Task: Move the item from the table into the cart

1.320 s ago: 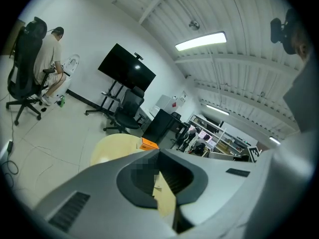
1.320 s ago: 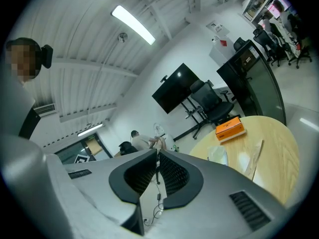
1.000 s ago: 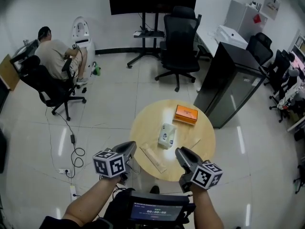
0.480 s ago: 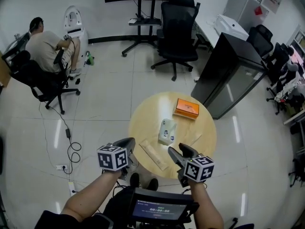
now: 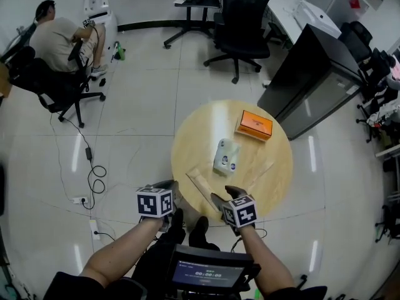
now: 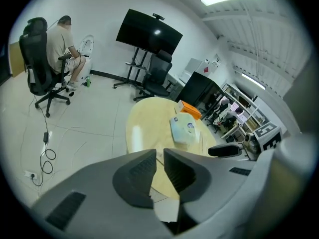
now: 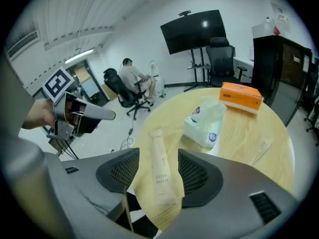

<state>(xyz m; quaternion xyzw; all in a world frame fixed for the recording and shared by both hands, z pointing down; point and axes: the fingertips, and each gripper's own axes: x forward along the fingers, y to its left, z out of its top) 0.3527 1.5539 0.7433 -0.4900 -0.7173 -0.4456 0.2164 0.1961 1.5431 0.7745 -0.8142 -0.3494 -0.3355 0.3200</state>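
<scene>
In the head view we see the toothbrush pack (image 5: 201, 190) lying flat on the round table (image 5: 187, 136). Its long side slants from far left to near right, and its near end is close to the table edge. Our right gripper (image 5: 224, 195) is at that end. Our left gripper (image 5: 167, 186) is just off the edge, over open floor.

In the left gripper view the fingers (image 6: 137, 171) are almost pressed together, with nothing between them.

In the right gripper view the fingers (image 7: 119, 176) are spreading. The pack lies between them, pointing straight away and touching neither. A tissue pack (image 7: 204, 121) sits just past it.
</scene>
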